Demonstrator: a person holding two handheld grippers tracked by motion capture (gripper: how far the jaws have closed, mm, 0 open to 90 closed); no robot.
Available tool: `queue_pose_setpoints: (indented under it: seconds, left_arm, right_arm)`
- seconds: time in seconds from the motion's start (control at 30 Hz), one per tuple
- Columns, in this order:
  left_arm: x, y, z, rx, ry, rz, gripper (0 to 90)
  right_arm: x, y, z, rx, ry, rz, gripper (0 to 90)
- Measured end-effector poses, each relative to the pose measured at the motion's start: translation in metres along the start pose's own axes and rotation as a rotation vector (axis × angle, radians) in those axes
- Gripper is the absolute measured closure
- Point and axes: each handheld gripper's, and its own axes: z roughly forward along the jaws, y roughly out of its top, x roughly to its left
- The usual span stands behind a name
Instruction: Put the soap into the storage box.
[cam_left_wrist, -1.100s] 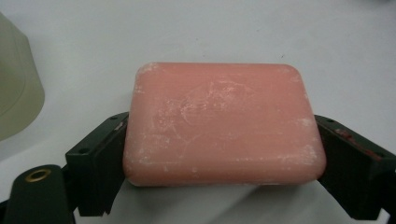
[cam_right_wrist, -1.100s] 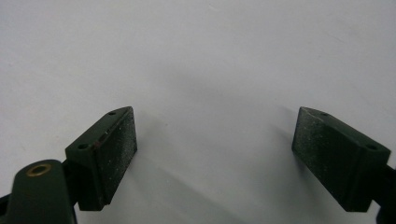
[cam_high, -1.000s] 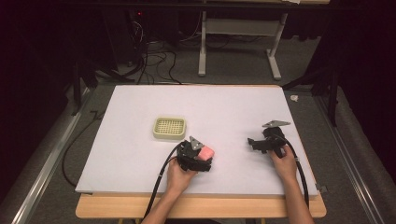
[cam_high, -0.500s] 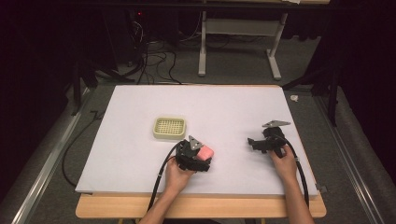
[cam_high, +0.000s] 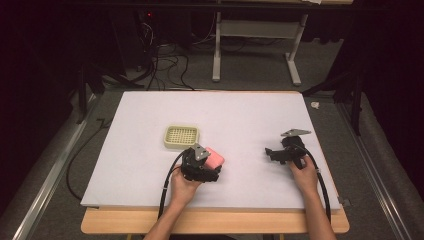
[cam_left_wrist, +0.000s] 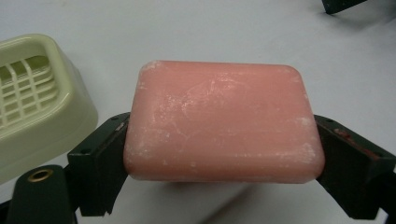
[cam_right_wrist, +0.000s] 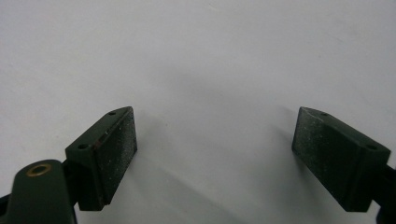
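Observation:
A pink bar of soap (cam_left_wrist: 223, 120) is clamped across its width between my left gripper's (cam_left_wrist: 219, 154) two black jaws, held a little above the white table. In the high view the same soap (cam_high: 215, 158) shows just right of the left gripper (cam_high: 212, 167), near the table's front. A pale green slotted soap dish (cam_high: 182, 137) sits just behind and left of it; in the left gripper view the dish (cam_left_wrist: 32, 100) lies at the left edge. My right gripper (cam_high: 272, 153) rests at the right, jaws wide apart (cam_right_wrist: 215, 154) over bare table.
The white table top (cam_high: 240, 115) spreads wide behind both grippers. Black cables trail from each gripper toward the front edge. Beyond the table stand a white frame's legs (cam_high: 255, 40) and floor cables.

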Motion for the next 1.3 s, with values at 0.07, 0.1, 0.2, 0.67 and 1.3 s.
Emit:
queue_pose_setpoints:
  seconds: [0.07,0.1,0.2,0.67,1.3]
  left_arm:
    - [0.002,-0.001,-0.003,-0.005,0.005,-0.003,14.0]
    - [0.003,-0.001,-0.004,-0.008,0.005,-0.005,14.0]
    - [0.007,-0.001,-0.008,-0.019,-0.005,-0.016,14.0]
    - [0.031,-0.005,-0.028,-0.049,0.021,-0.065,13.9]
    - [0.059,-0.004,-0.048,-0.085,0.062,-0.138,13.9]
  right_arm:
    - [0.000,0.000,0.000,0.000,0.000,0.001,14.5]
    - [0.000,0.000,0.000,0.000,0.000,0.001,14.5]
    - [0.000,0.000,0.000,0.000,0.000,0.000,14.4]
    - [0.000,0.000,0.000,0.000,0.000,0.000,14.5]
    - [0.000,0.000,0.000,0.000,-0.001,0.000,14.5]
